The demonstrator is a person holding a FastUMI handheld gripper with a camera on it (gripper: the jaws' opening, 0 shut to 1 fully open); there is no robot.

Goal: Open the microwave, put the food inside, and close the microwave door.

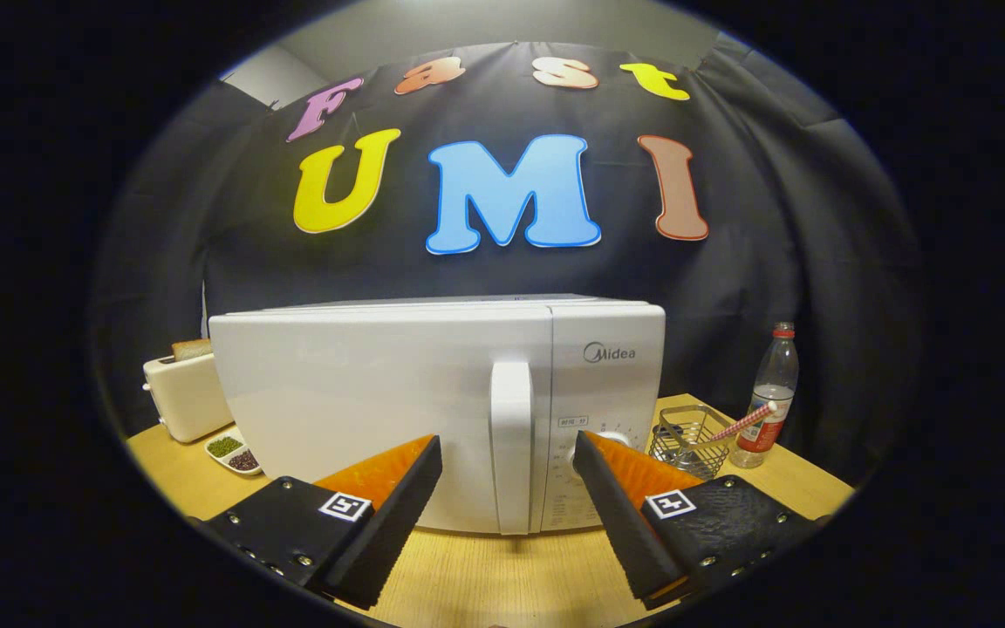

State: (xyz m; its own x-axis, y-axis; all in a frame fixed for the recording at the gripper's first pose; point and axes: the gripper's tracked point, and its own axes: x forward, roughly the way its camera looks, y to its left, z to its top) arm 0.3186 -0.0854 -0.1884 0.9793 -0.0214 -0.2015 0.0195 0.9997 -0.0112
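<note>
The gripper [508, 453] hangs with fingers spread wide, either side of the handle [511, 445] of the closed white microwave [363, 392], not touching it.

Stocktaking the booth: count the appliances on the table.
2. The white microwave stands with its door shut just beyond the open gripper, its handle between the fingers. The toaster stands beside it. More may be hidden behind the microwave.

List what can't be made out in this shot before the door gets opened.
- Microwave interior, gripper view: hidden by its shut white door; handle sits beyond the open gripper.
- Control panel markings: too small, partly behind the right finger.
- Toaster: right part hidden by the microwave.
- Wire basket contents: too small.
</note>
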